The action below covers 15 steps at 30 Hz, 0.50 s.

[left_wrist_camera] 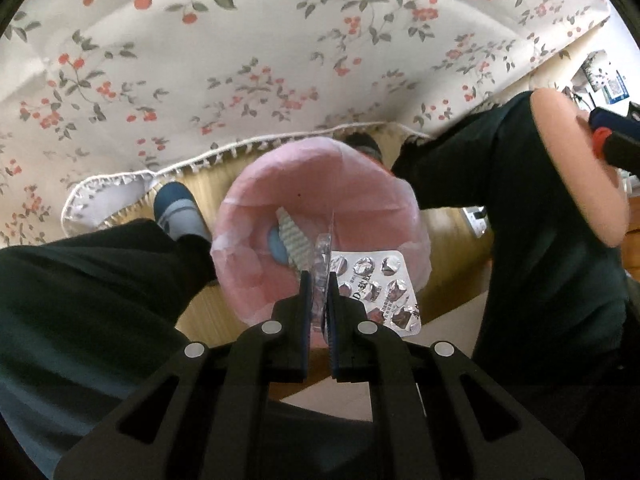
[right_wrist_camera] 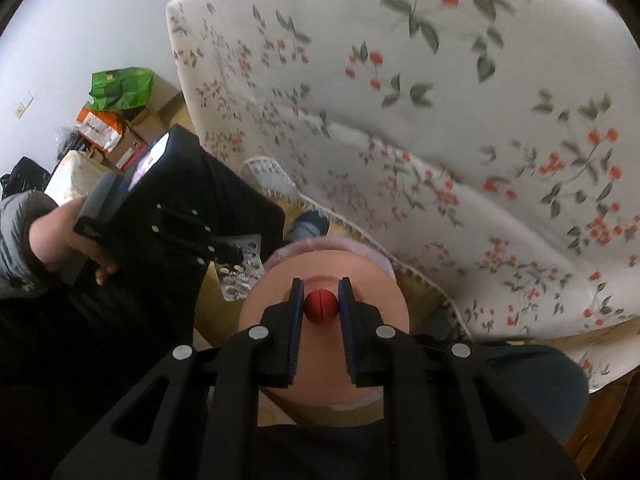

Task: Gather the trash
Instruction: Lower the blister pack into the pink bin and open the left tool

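Observation:
My left gripper (left_wrist_camera: 319, 280) is shut on empty silver pill blister packs (left_wrist_camera: 374, 286) and holds them over the open mouth of a small bin lined with a pink bag (left_wrist_camera: 280, 184). Inside the bin lie a blue item and a patterned strip (left_wrist_camera: 294, 236). My right gripper (right_wrist_camera: 321, 286) is shut on the red knob (right_wrist_camera: 320, 306) of the peach bin lid (right_wrist_camera: 376, 300) and holds the lid up beside the bin. The blister packs (right_wrist_camera: 240, 276) and the left gripper also show at the left of the right wrist view.
A table with a white floral cloth (left_wrist_camera: 280, 60) stands just behind the bin. My dark-trousered legs (left_wrist_camera: 80, 300) and a blue slipper (left_wrist_camera: 176, 208) are around it on the wooden floor. Boxes and a green bag (right_wrist_camera: 120, 88) sit by the wall.

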### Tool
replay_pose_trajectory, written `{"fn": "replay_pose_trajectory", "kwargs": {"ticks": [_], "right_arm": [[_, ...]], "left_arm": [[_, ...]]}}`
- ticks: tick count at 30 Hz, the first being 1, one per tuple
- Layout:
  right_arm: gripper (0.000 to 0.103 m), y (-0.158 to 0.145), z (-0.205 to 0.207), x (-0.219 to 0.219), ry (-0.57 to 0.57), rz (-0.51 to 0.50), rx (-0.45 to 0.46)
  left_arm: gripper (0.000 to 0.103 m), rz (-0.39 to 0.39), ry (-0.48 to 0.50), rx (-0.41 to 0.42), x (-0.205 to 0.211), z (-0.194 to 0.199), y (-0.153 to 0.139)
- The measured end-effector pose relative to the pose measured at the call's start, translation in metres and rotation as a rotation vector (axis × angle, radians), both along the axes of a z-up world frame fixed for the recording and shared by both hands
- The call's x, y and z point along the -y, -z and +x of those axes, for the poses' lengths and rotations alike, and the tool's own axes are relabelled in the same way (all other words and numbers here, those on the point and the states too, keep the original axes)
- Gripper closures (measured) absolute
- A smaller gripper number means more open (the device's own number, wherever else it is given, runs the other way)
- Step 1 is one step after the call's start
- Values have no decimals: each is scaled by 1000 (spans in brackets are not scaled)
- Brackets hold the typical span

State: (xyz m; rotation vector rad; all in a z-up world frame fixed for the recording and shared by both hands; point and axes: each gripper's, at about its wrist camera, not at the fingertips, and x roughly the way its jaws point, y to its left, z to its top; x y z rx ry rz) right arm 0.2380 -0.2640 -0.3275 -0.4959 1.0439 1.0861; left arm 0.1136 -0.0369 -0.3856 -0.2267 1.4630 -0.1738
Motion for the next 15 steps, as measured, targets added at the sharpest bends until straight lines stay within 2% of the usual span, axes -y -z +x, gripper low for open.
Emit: {"fn": "replay_pose_trajectory", "kwargs": {"ticks": [6,8,10,11,13,15], "right_arm": [[85,22,0,-4,-11,-41,-35],[85,28,-1,-6,-18,-54,-44],[85,33,-1,-9,-21,-66,-55],[85,37,0,-11,-23,-75,-63],[85,44,0,-15,-27,-92,-79],[85,52,1,-18,-29,-112,-97]], "left_arm": [[96,-13,4,-39,-1,2,8],[91,-16,5,-49,-1,2,10],[64,-18,1,-45,-1,3,9],[58,-17,-1,-40,-1,3,8],[34,-19,-1,-30,-1,3,5],[26,-18,0,-20,0,3,3]]}}
